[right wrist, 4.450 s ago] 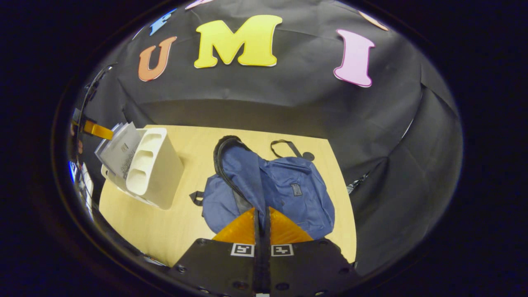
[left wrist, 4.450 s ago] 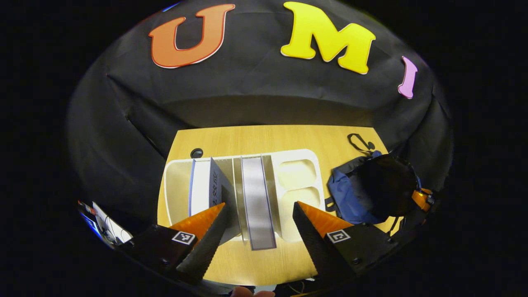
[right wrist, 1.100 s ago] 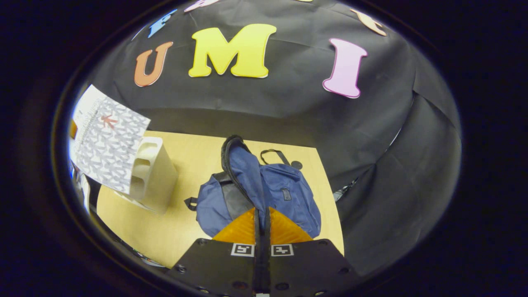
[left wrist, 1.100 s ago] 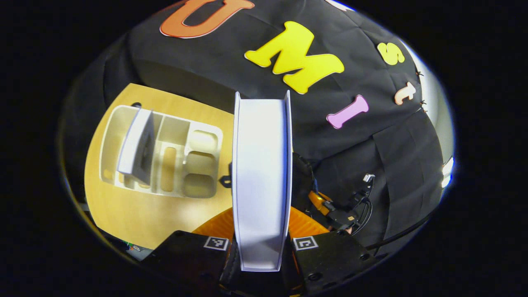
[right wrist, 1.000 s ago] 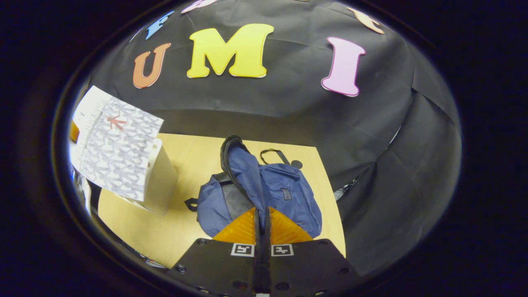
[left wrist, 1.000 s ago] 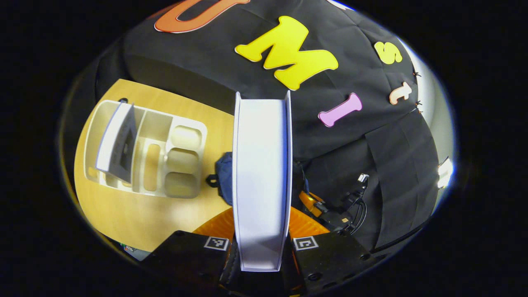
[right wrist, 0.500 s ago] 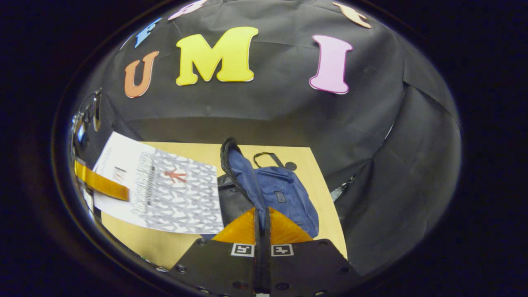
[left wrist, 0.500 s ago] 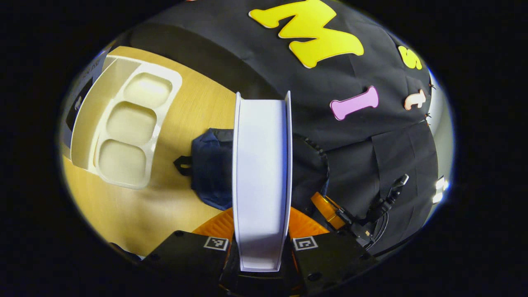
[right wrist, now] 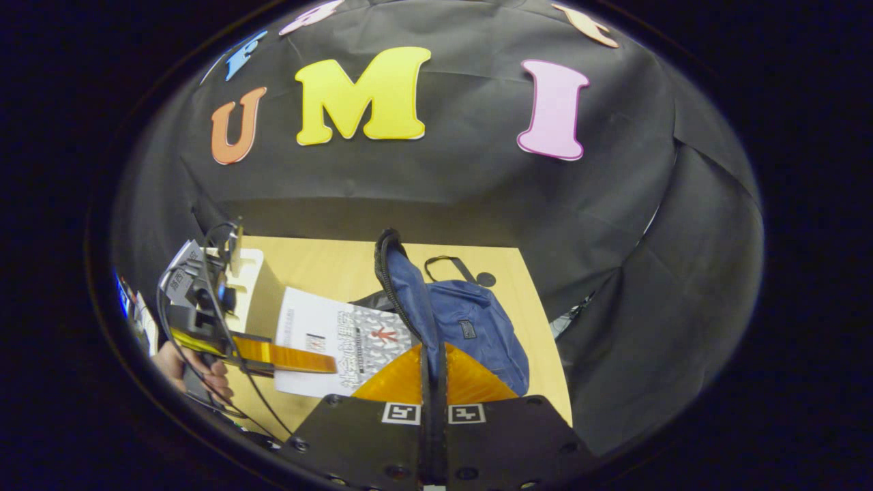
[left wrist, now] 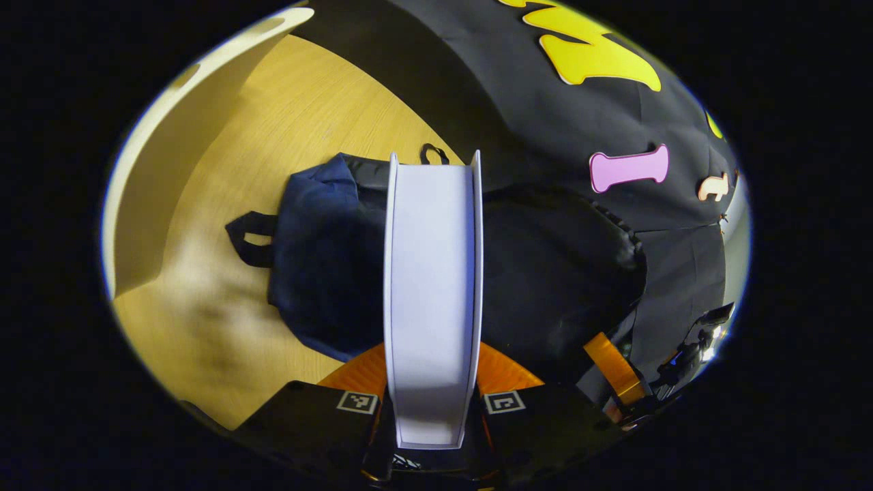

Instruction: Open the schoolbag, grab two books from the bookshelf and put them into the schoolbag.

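L gripper [left wrist: 432,382] clamped on book [left wrist: 432,286], mid-frame over open bag [left wrist: 327,259]. R gripper [right wrist: 432,372] pinched on bag flap [right wrist: 409,293], centre.

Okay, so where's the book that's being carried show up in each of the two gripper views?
Left gripper view: the book stands edge-on up the centre, clamped in the left gripper, over the dark mouth of the schoolbag.
Right gripper view: the same book lies lower left, patterned cover showing, beside the raised flap held by the right gripper.
Shared landmark: the blue schoolbag on the wooden table.
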### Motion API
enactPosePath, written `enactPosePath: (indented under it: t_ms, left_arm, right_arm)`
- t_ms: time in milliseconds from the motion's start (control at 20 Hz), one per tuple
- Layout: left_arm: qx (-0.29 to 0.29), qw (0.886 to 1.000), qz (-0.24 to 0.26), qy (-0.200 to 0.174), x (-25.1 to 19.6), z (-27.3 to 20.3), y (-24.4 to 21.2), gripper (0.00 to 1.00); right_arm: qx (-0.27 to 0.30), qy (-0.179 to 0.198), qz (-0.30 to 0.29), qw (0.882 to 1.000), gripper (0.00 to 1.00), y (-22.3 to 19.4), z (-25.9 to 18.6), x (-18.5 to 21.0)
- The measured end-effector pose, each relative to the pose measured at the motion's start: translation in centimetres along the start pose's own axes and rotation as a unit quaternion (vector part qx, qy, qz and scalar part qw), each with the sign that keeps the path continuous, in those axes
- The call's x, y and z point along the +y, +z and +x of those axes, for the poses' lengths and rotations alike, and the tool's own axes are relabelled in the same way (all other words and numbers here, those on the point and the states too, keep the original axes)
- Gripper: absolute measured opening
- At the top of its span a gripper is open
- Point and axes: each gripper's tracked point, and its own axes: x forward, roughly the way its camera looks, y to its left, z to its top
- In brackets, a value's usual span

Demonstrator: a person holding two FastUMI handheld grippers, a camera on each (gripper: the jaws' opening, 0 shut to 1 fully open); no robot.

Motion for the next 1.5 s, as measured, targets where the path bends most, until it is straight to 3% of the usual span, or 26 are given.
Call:
enactPosePath:
  t_ms: [150,350,450,650,700,1100,1150,1250,1300,1400,1500]
  left_arm:
    - [-0.002,1.000,-0.003,-0.010,0.7,2.4,0.7,0.42]
    - [-0.001,0.998,0.016,-0.054,-0.1,4.5,1.2,0.42]
    - [0.001,0.998,0.033,-0.060,0.0,6.0,1.2,0.42]
    - [0.011,0.997,0.017,-0.069,0.9,8.9,1.1,0.42]
    - [0.013,0.997,0.010,-0.077,0.9,9.4,1.2,0.42]
    - [0.018,0.995,-0.007,-0.095,0.8,11.0,0.5,0.43]
    - [0.018,0.995,-0.004,-0.094,0.8,11.1,0.5,0.43]
    - [0.018,0.996,0.001,-0.092,0.9,11.2,0.6,0.43]
    - [0.019,0.996,0.003,-0.092,0.8,11.2,0.6,0.43]
    - [0.019,0.996,0.004,-0.092,0.8,11.1,0.6,0.43]
    - [0.019,0.995,0.008,-0.093,0.9,11.1,0.6,0.43]
  right_arm:
    - [0.001,0.003,-0.007,1.000,0.00,0.1,-0.2,0.1]
    - [-0.004,0.007,-0.012,1.000,0.00,0.7,-0.7,0.7]
    - [-0.007,0.008,-0.023,1.000,0.00,1.0,-1.2,1.2]
    - [-0.031,-0.008,-0.056,0.998,0.00,2.9,-1.7,1.8]
    - [-0.028,-0.019,-0.072,0.997,0.00,2.6,-1.4,1.7]
    - [0.021,0.009,-0.123,0.992,0.01,-2.4,0.0,5.6]
    - [0.024,0.016,-0.134,0.991,0.07,-2.9,0.4,6.5]
    - [0.028,0.034,-0.149,0.988,0.43,-3.7,0.5,8.6]
    - [0.030,0.041,-0.155,0.987,0.78,-4.0,0.5,9.4]
    - [0.036,0.052,-0.155,0.986,0.92,-4.6,0.4,10.6]
    - [0.044,0.059,-0.144,0.987,0.94,-5.2,0.3,11.4]
